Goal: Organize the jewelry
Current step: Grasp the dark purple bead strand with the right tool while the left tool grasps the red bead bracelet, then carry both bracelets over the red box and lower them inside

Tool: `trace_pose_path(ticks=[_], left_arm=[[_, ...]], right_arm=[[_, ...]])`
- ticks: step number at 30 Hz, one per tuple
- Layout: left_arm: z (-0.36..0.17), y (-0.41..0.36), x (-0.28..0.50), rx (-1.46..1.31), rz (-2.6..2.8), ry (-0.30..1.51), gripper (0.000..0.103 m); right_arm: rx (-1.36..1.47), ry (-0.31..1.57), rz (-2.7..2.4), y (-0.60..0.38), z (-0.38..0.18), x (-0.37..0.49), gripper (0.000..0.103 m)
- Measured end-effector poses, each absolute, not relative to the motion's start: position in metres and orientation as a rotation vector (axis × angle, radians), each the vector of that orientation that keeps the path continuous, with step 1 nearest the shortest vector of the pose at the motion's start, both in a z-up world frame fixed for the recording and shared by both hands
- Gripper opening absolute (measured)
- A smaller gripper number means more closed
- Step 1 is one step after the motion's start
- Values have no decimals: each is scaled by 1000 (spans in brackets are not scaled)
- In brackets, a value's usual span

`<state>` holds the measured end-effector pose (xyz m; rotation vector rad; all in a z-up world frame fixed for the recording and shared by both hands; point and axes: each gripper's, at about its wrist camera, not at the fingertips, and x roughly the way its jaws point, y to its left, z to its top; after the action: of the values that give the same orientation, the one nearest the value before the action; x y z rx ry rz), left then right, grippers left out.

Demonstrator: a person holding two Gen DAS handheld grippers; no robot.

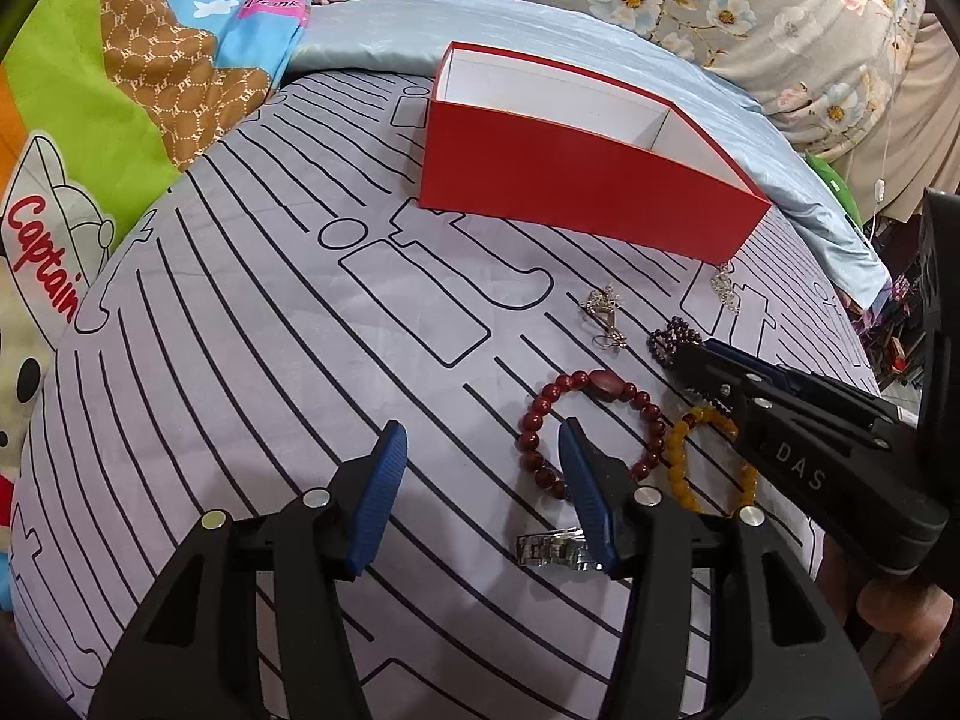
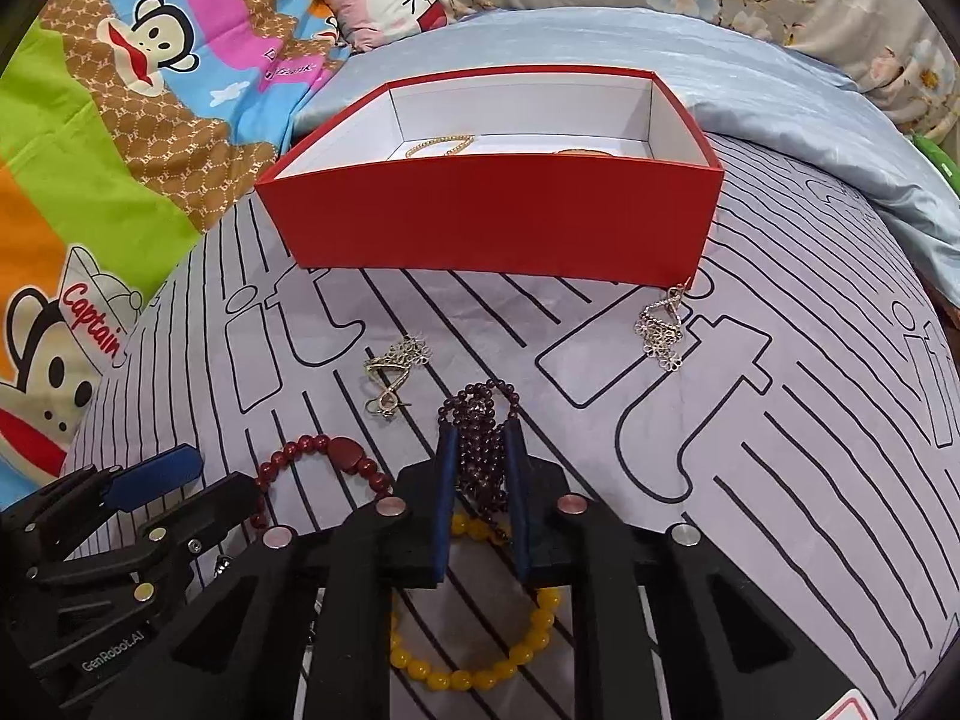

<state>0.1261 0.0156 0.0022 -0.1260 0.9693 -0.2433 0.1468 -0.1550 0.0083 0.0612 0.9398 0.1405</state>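
A red box [image 1: 576,186] [image 2: 492,216] with white inside stands open on the bed, holding a gold chain [image 2: 441,145]. My right gripper [image 2: 482,444] [image 1: 690,354] is shut on a dark purple bead bracelet [image 2: 477,420] [image 1: 669,336]. A yellow bead bracelet [image 2: 480,669] [image 1: 690,468] lies under it. My left gripper [image 1: 483,450] [image 2: 162,471] is open and empty over a red bead bracelet [image 1: 591,387] [image 2: 327,450]. A silver watch [image 1: 549,549] lies by its right finger. A gold earring [image 1: 606,312] [image 2: 396,369] and a silver flower piece [image 1: 726,285] [image 2: 663,327] lie near the box.
The jewelry lies on a lilac sheet with black line print [image 1: 270,360] [image 2: 810,420]. A pale blue cover [image 1: 780,138], a cartoon monkey quilt [image 2: 138,78], a pink pillow [image 2: 384,0] and floral bedding [image 1: 750,6] lie behind the box.
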Motion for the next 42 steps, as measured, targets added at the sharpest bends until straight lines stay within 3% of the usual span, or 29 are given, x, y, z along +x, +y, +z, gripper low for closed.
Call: trace_pose_path(ticks=[11, 22, 42], left_arm=[[0, -4, 133, -89, -265, 960, 49], [-3, -15, 133, -27, -257, 926, 10], [46, -13, 101, -96, -336, 869, 7]], right_arm=[[132, 905, 104, -186, 23, 123, 7], [190, 911, 77, -209, 25, 99, 7], [202, 846, 107, -206, 55, 64, 7]])
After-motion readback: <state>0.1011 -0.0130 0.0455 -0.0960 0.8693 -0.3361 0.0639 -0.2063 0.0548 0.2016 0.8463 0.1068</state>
